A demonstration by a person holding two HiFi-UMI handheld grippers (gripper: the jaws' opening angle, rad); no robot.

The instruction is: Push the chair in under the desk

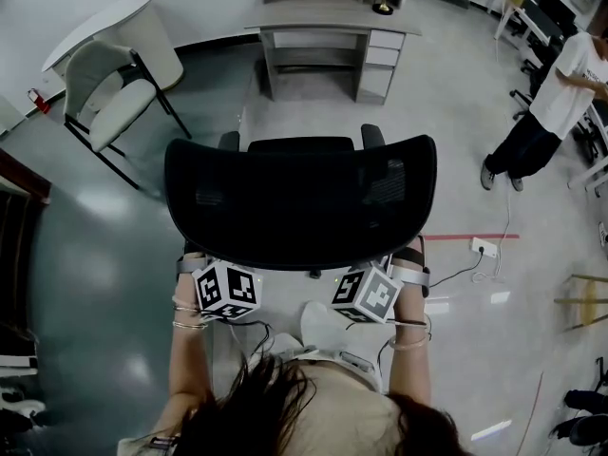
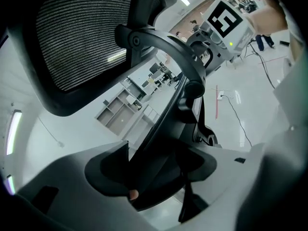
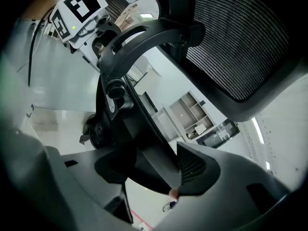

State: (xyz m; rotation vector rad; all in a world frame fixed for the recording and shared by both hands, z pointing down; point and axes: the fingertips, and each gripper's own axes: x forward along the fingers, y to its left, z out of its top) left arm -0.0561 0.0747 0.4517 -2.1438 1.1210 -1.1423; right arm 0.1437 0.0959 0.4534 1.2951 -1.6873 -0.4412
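The black mesh office chair (image 1: 299,198) stands in front of me, its back toward me and its seat facing the grey desk (image 1: 328,15) further ahead, with bare floor between them. My left gripper (image 1: 223,275) and right gripper (image 1: 370,278) reach under the lower edge of the backrest, so their tips are hidden in the head view. In the left gripper view the gripper (image 2: 154,165) stands wide open astride the black curved back strut (image 2: 166,109). In the right gripper view the gripper (image 3: 149,170) straddles the same kind of strut (image 3: 139,119), which lies against one ribbed pad.
A white chair (image 1: 109,93) and a round white table (image 1: 104,27) stand at the far left. A person (image 1: 551,112) stands at the right by other desks. A power strip (image 1: 483,247) with its cable and a red floor line lie to the right of the chair.
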